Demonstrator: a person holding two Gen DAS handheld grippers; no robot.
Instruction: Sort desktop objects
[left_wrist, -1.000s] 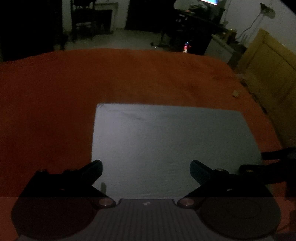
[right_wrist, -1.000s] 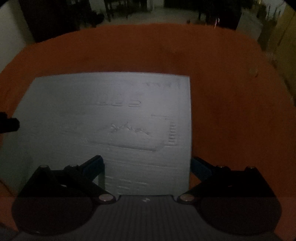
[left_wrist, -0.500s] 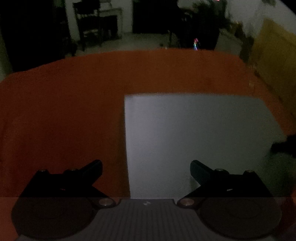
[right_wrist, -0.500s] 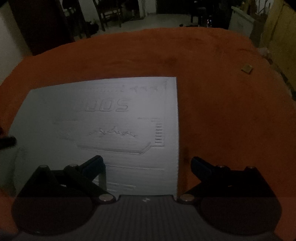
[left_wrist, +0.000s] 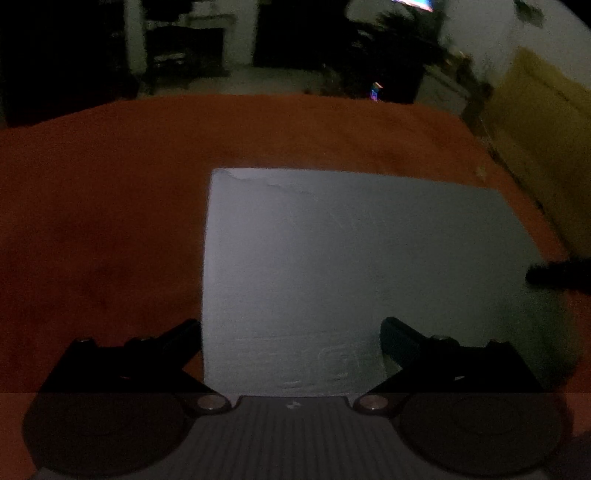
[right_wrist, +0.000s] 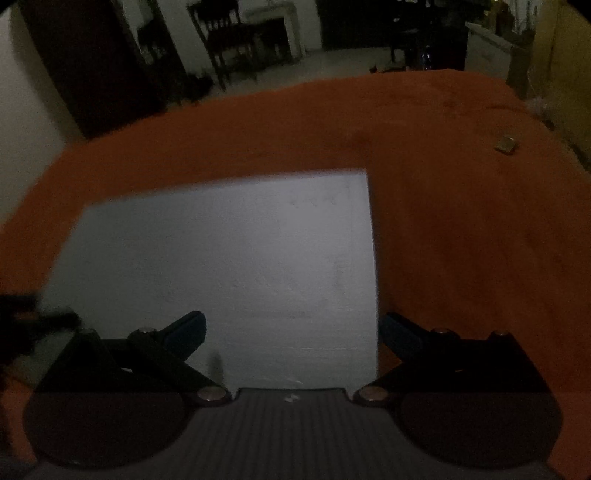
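An orange cloth (right_wrist: 461, 229) covers the surface. Beyond its far edge lie a pale floor (right_wrist: 332, 62) and a dark wooden chair (right_wrist: 218, 33), dim and blurred. A yellowish wooden panel (left_wrist: 543, 122) stands at the far right.

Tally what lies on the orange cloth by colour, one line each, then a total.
White or pale grey: 1, the flat sheet, seen too in the left wrist view.
Yellowish: 1, the small block near the far right edge.
Total: 2.
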